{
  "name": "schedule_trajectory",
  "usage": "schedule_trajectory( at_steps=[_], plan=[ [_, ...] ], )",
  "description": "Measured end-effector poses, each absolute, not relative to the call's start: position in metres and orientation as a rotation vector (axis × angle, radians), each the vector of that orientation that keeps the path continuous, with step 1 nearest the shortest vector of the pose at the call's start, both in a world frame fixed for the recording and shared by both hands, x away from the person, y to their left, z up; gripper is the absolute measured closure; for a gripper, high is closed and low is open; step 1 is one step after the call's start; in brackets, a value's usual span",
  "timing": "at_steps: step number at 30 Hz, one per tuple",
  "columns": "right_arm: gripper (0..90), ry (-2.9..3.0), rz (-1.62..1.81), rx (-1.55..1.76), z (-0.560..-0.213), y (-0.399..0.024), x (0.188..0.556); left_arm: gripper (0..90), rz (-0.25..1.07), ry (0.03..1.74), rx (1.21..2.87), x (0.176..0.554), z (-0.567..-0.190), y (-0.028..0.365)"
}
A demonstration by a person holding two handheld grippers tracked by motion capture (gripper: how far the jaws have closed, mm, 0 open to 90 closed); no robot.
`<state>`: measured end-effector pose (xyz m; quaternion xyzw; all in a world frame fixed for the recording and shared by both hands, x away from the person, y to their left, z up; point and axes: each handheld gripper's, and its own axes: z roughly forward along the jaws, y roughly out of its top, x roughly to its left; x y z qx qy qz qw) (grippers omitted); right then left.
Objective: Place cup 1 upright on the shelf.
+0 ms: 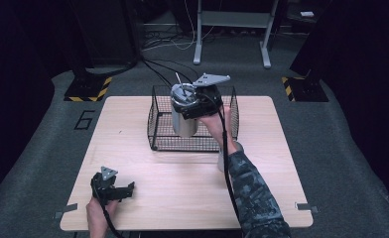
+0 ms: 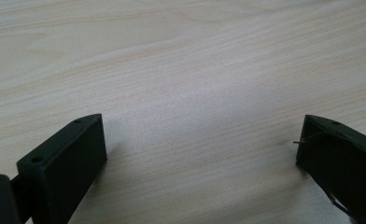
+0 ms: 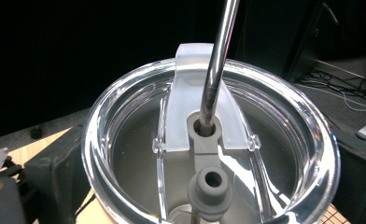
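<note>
A steel tumbler with a clear lid and a metal straw stands upright inside the black wire basket at the table's far middle. Its top rises above the basket rim. My right gripper is shut on the tumbler just under the lid, a black jaw on either side of it in the right gripper view. I cannot tell whether the tumbler's base touches the basket floor. My left gripper lies near the front left edge, open, with bare wood between its jaws.
A small grey cylinder stands on the light wooden table, just in front of the basket and partly hidden by the right forearm. Dark floor, stands and cables surround the table.
</note>
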<state>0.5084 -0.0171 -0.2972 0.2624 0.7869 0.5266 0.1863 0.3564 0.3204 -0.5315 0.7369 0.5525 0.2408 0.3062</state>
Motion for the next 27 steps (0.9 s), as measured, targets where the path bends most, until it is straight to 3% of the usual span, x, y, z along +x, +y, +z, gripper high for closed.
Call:
schedule_trajectory(
  at_steps=[27],
  plan=[
    [3.5, 2.155, 1.391, 0.814, -0.315, -0.007, 0.543, 1.7, 0.631, 1.467, 1.94, 0.356, -0.532, 0.32]
  ],
)
